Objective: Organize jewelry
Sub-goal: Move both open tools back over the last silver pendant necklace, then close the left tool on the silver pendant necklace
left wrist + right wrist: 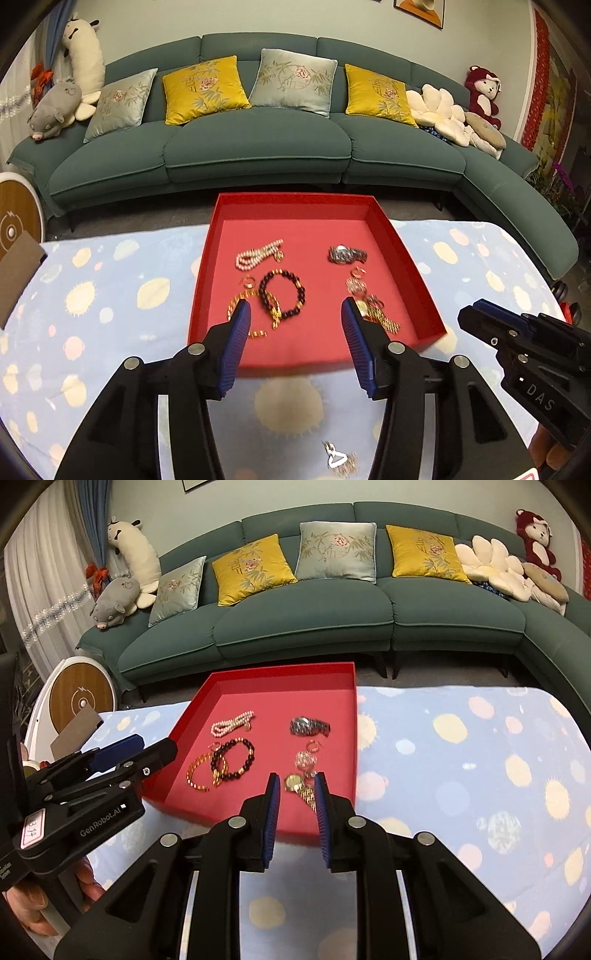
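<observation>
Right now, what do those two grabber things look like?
Both grippers are black plastic with round silver bolts and two ridged blue finger pads. The left gripper reads "GenRobot.AI" on its side and wears a small pink tag. The right gripper has white letters "DAS" on its body. Bare fingers hold each handle; no cables or sleeves show.

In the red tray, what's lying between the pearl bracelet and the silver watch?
Nothing: between the pearl bracelet and the silver watch only bare red tray floor shows, in both wrist views.
</observation>
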{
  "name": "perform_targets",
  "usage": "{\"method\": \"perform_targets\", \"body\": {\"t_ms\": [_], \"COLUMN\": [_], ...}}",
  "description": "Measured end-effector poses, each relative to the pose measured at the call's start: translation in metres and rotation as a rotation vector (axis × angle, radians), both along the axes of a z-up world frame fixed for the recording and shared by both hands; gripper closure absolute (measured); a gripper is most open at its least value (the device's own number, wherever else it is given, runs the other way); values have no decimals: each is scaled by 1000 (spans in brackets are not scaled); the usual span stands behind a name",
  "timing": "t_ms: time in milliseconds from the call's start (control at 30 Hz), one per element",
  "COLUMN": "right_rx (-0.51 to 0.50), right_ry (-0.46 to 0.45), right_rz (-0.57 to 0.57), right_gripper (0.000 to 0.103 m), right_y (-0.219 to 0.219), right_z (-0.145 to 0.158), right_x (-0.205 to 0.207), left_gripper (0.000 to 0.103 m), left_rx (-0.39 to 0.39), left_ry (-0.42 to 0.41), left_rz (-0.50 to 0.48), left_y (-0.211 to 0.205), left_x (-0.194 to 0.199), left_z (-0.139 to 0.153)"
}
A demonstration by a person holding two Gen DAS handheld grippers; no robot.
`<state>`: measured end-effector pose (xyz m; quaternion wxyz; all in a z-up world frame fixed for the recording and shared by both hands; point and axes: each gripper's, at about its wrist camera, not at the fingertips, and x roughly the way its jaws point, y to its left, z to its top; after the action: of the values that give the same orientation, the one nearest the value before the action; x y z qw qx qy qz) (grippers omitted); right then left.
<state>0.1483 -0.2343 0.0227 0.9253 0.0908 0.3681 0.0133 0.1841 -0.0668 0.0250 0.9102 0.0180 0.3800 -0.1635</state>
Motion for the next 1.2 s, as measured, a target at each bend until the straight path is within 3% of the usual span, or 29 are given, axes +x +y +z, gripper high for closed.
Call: {"method": "perform_targets", "body": {"t_ms": [67, 200, 233, 433, 567, 667, 733, 833, 1200], "right_rx": [18, 35, 34, 24, 18, 13, 4, -13, -73], "right_ry": [9, 5, 6, 49, 71, 86, 100, 122, 156], "right_rz": [-19, -38, -37, -6, 6, 19, 31, 50, 105], "right_gripper": [84, 83, 76, 72, 72, 72, 72, 72, 73], "right_y": [-5, -9, -9, -2, 2, 6, 12, 22, 53], "right_z": [-1, -4, -6, -24, -34, -42, -49, -58, -85], "right_x": [-20, -55, -60, -71, -70, -67, -64, -60, -48], "left_gripper": [53, 53, 53, 53, 54, 71, 90, 101, 103], "left_rx": [-9, 53, 64, 107, 120, 125, 113, 70, 42], "left_ry": [33, 91, 110, 194, 166, 136, 130, 150, 134], "left_rz": [3, -1, -4, -3, -7, -12, -18, -27, 10], "left_y": [0, -7, -9, -18, -19, -20, -18, -12, 17], "left_x": [-18, -46, -50, -62, -67, -68, -68, -65, -63], "left_z": [-8, -36, -45, -87, -97, -99, -99, -96, -85]}}
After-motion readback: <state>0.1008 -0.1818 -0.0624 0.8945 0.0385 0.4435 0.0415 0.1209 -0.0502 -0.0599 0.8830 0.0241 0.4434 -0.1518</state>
